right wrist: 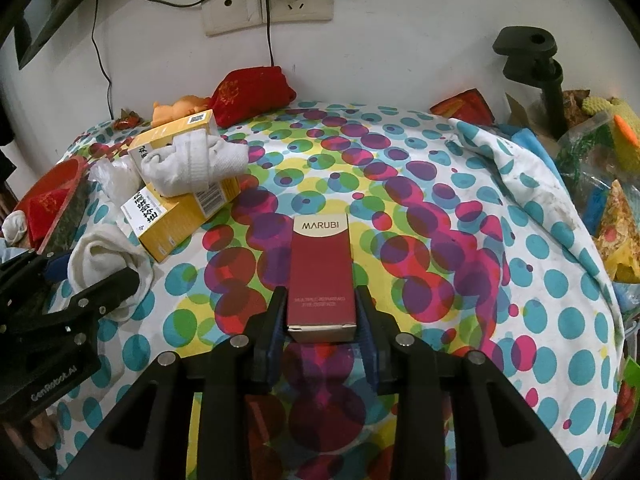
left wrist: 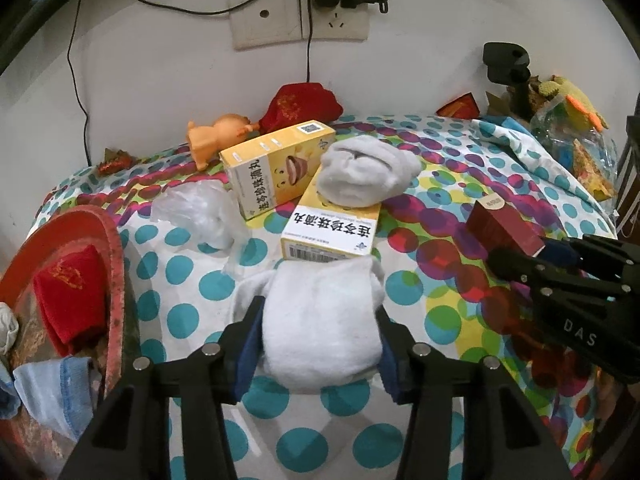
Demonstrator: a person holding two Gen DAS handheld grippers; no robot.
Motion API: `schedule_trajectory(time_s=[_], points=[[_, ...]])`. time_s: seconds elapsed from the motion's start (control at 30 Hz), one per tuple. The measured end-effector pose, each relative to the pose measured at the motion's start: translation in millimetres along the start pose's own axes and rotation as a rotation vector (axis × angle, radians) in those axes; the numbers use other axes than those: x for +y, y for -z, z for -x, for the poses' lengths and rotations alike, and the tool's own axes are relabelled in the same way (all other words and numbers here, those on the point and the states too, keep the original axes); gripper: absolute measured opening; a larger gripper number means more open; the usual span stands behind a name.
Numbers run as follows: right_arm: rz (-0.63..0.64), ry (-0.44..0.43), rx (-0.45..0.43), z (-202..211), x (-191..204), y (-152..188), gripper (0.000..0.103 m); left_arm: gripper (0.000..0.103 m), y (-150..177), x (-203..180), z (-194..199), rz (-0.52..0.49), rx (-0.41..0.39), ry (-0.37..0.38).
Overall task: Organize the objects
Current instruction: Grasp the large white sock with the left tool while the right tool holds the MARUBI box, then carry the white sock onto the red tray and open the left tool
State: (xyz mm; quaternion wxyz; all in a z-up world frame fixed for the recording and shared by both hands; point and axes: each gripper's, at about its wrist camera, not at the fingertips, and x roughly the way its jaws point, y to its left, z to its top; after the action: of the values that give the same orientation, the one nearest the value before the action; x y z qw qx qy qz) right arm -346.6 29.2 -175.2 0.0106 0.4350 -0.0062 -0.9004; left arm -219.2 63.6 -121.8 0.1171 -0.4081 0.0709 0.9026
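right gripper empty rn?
No, the right gripper is shut on the red MARUBI box, one finger pressed against each long side of it.

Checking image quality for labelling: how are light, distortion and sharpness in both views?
Left wrist view: dim indoor light, strong fisheye bending the tablecloth edge, dark corners; the white sock in the left gripper looks soft and washed out. Right wrist view: same curvature and vignette; the red box in the right gripper reads MARUBI clearly, its lower print blurred.
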Motion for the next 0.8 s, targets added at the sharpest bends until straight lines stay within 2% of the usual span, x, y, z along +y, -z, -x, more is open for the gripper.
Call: schedule_trajectory(time_s=[0.17,0.43,0.53,0.73,0.8], points=[[0.01,-0.001,0.001,-1,1,-1,0.034,0.05,1,5,1,0.024,-0.004,0.032],[0.023,0.004,0.002,-1,2,0,0.035,0.048,5,7,4,0.044,-0.004,0.013],[0.032,0.008,0.002,-1,4,0,0.035,0.047,7,3,8,0.02,0.007,-0.005],[0.037,0.004,0.002,-2,3,0,0.035,0.047,15,9,30,0.027,0.028,0.031],[0.037,0.002,0.002,-1,2,0,0.035,0.047,19,13,41,0.019,0.017,0.009]])
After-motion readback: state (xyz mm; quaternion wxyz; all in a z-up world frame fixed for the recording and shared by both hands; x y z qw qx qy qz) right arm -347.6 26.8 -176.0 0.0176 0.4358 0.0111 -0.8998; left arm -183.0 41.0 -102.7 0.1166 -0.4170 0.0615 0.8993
